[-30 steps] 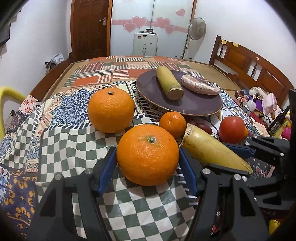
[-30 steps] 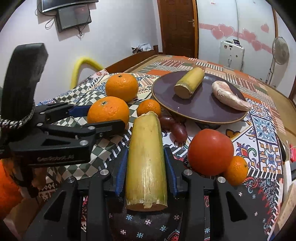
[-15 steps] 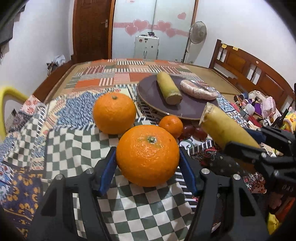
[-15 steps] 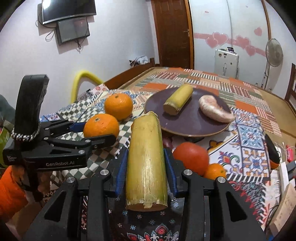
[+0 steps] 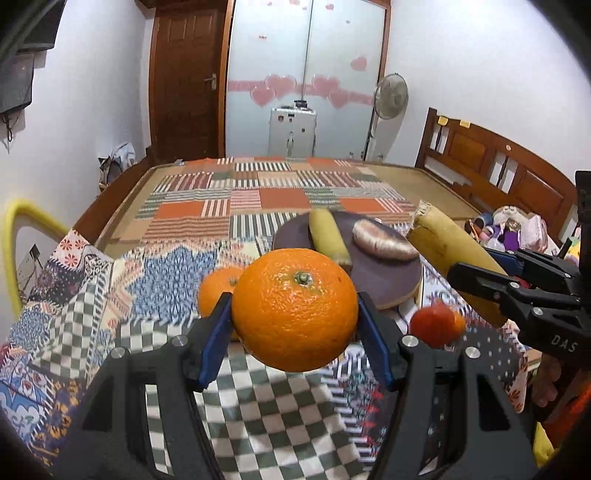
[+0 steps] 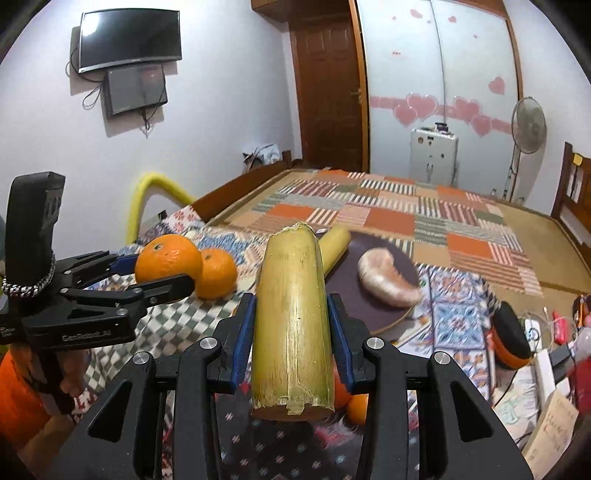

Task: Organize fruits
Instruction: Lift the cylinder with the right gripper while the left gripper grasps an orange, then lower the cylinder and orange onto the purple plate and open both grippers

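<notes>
Nearest in the left wrist view, the left gripper [image 5: 295, 321] is clenched on a large orange [image 5: 294, 309], its blue pads pressing the fruit's widest girth, and the orange hangs clear of the checked cloth [image 5: 273, 410]. It looks firm yet round and a little slick, so a grip across the middle seems safest. The right gripper [image 6: 291, 325] grasps a sugarcane piece [image 6: 291, 317] mid-length; the stalk reads as stiff, heavy and smooth, so a central hold should keep it from tipping. Farther off sits the dark plate [image 5: 384, 284] with a second cane piece [image 5: 328, 236] and a pale sweet potato [image 5: 384, 243]. Only the left view shows the tomato [image 5: 432, 325] right of the orange; only the right view shows the wall television [image 6: 129, 35].
</notes>
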Demonstrator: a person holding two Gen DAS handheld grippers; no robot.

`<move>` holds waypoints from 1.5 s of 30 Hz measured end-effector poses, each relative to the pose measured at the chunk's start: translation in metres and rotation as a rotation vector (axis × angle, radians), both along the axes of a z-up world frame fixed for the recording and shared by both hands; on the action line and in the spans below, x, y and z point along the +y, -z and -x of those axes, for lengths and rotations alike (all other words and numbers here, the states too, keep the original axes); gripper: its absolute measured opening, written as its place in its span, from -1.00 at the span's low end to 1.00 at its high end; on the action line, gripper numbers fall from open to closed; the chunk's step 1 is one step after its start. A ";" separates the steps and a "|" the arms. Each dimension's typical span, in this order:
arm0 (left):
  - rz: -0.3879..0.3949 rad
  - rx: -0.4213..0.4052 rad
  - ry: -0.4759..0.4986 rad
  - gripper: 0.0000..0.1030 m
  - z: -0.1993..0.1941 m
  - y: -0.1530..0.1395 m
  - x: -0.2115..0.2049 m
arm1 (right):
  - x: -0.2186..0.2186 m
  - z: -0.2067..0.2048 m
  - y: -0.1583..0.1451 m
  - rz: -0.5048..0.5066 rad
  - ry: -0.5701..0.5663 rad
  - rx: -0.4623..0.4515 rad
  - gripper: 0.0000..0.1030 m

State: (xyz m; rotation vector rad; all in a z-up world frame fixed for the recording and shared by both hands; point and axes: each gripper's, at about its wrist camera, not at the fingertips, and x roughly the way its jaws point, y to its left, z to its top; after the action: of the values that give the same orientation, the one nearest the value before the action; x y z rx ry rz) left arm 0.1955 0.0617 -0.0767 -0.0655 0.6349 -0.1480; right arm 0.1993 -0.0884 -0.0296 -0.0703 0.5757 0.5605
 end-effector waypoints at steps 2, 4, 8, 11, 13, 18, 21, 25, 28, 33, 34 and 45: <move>0.006 -0.008 -0.005 0.24 -0.005 -0.003 0.001 | -0.002 -0.007 -0.003 -0.005 0.010 -0.009 -0.31; 0.015 -0.007 -0.011 0.24 -0.014 -0.006 0.002 | -0.003 -0.016 -0.007 -0.012 0.022 -0.014 -0.31; 0.013 0.000 -0.016 0.24 -0.031 -0.006 0.000 | -0.003 -0.031 -0.009 -0.008 0.045 -0.026 -0.31; -0.001 -0.002 -0.020 0.24 -0.043 -0.007 -0.003 | -0.003 -0.043 -0.010 -0.012 0.049 -0.022 -0.31; -0.005 0.002 -0.021 0.24 -0.054 -0.007 -0.005 | -0.002 -0.048 -0.009 -0.007 0.053 -0.023 -0.31; -0.036 0.019 -0.023 0.24 -0.079 -0.002 -0.012 | 0.001 -0.066 -0.004 -0.011 0.060 0.003 -0.31; -0.039 0.043 -0.020 0.24 -0.093 0.004 -0.014 | 0.002 -0.076 0.001 0.001 0.063 0.025 -0.31; -0.046 0.074 -0.018 0.24 -0.112 0.012 -0.016 | 0.008 -0.089 0.011 0.022 0.062 0.073 -0.31; -0.028 0.106 -0.013 0.24 -0.124 0.017 -0.017 | 0.012 -0.098 0.017 0.040 0.056 0.109 -0.31; -0.043 0.161 -0.022 0.24 -0.142 0.030 -0.020 | 0.016 -0.110 0.026 0.069 0.055 0.173 -0.31; -0.052 0.171 -0.020 0.24 -0.145 0.033 -0.021 | 0.017 -0.112 0.027 0.076 0.056 0.180 -0.31; -0.013 0.232 0.009 0.25 -0.157 0.047 -0.023 | 0.016 -0.124 0.038 0.077 0.048 0.254 -0.31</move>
State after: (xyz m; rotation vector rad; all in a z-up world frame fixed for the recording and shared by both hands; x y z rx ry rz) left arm 0.3527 0.0385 -0.1233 -0.0677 0.8672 -0.1460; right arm 0.3236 -0.0726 -0.0673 -0.0579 0.8442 0.5040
